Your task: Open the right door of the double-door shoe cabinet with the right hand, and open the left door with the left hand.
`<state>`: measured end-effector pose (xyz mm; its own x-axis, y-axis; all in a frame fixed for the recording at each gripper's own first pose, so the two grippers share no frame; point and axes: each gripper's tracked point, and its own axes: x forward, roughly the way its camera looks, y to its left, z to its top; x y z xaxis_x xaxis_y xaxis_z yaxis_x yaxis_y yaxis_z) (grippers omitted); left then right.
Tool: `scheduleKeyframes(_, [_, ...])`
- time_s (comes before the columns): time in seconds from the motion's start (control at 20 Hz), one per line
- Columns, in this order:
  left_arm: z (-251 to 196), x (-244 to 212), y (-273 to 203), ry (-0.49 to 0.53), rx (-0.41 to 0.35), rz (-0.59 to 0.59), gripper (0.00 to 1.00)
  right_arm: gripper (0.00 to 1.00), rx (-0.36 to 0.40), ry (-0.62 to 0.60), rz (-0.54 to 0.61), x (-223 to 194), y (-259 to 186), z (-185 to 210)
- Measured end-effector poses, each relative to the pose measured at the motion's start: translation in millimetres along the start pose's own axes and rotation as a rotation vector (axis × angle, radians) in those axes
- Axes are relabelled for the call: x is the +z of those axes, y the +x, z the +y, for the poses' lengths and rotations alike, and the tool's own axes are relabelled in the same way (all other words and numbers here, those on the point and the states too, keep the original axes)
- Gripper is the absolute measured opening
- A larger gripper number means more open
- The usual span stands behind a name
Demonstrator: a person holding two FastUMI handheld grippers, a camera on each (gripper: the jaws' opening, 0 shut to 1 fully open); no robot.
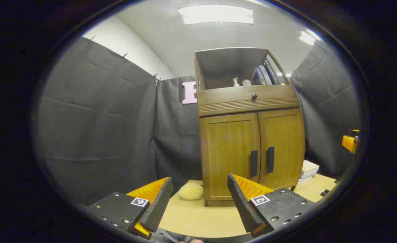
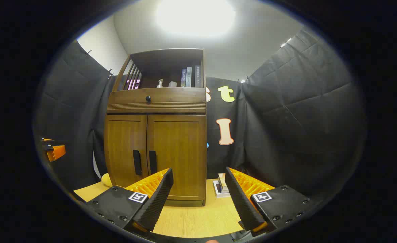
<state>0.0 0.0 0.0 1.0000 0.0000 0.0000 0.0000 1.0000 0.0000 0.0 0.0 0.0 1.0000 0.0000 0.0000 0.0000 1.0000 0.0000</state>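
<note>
Both tools, the right tool (image 2: 198, 194) and left tool (image 1: 198, 199), hold their fingers apart, well back from the shut shoe cabinet (image 2: 155, 155); its upright right door handle (image 2: 152, 162) sits ahead-left of the right one.

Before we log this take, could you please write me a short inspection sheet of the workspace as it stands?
Surface: light wooden table, bare in front of the cabinet.
Job's things: shoe cabinet upright on the table; left door and right door both closed, dark handles side by side at the middle seam.
Clutter: pale fluffy item beside the cabinet's left foot; stack of books on its right; books and a small bottle on the top shelf.
Grippers: left gripper and right gripper both open, apart from the cabinet.
Cables: nothing seen.
Surroundings: black cloth wall, ceiling light.
</note>
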Motion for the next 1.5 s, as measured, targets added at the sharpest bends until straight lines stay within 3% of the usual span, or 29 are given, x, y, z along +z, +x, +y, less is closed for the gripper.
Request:
scheduleKeyframes(0.2, [0.8, 4.4, -0.2, -0.008, 0.008, -0.006, 0.96, 0.94, 0.011, 0.020, -0.003, 7.5, -0.4, -4.8])
scheduleKeyframes(0.25, [1.7, 3.6, 0.3, -0.011, 0.013, -0.002, 0.96, 0.97, 0.018, 0.017, -0.010, 11.2, 1.2, -4.1])
scheduleKeyframes(0.3, [3.1, 4.4, 0.6, -0.011, 0.018, -0.001, 0.96, 0.93, 0.021, 0.009, -0.016, 12.9, 2.1, -4.1])
scheduleKeyframes(0.35, [2.4, 3.1, -0.1, -0.009, 0.023, 0.002, 0.96, 0.96, 0.025, 0.002, -0.018, 14.2, 3.3, -4.9])
scheduleKeyframes(0.4, [1.9, 3.3, -0.2, -0.006, 0.024, 0.006, 0.96, 0.93, 0.028, 0.000, -0.017, 14.2, 4.3, -5.7])
scheduleKeyframes(0.65, [3.3, 5.8, 0.5, -0.003, 0.022, -0.005, 0.96, 0.96, 0.048, 0.017, -0.013, 11.2, 10.3, -4.6])
scheduleKeyframes(0.8, [2.7, 5.3, 1.9, 0.001, 0.026, -0.006, 0.91, 0.97, 0.066, 0.013, -0.001, 6.8, 18.0, -3.3])
scheduleKeyframes(0.95, [2.8, 6.1, 4.4, 0.008, 0.035, -0.006, 0.91, 0.96, 0.086, 0.003, 0.009, 0.9, 24.3, -5.3])
scheduleKeyframes(1.0, [2.8, 7.6, 5.1, 0.012, 0.041, -0.008, 0.96, 0.97, 0.091, 0.004, 0.009, -0.7, 26.4, -6.7])
scheduleKeyframes(1.05, [0.9, 8.7, 7.0, 0.016, 0.047, -0.008, 0.96, 0.94, 0.096, 0.008, 0.013, -1.6, 30.2, -7.5])
scheduleKeyframes(1.1, [-2.0, 9.4, 9.0, 0.018, 0.053, -0.007, 0.96, 0.97, 0.103, 0.014, 0.018, -4.7, 33.4, -7.1])
scheduleKeyframes(1.25, [-9.4, 11.4, 12.1, 0.022, 0.077, -0.013, 0.96, 0.94, 0.135, 0.029, 0.027, -10.6, 48.0, -1.2])
scheduleKeyframes(1.5, [-5.0, 7.1, 20.9, 0.032, 0.098, -0.006, 0.96, 0.97, 0.149, 0.048, 0.023, -11.1, 85.8, 16.2])
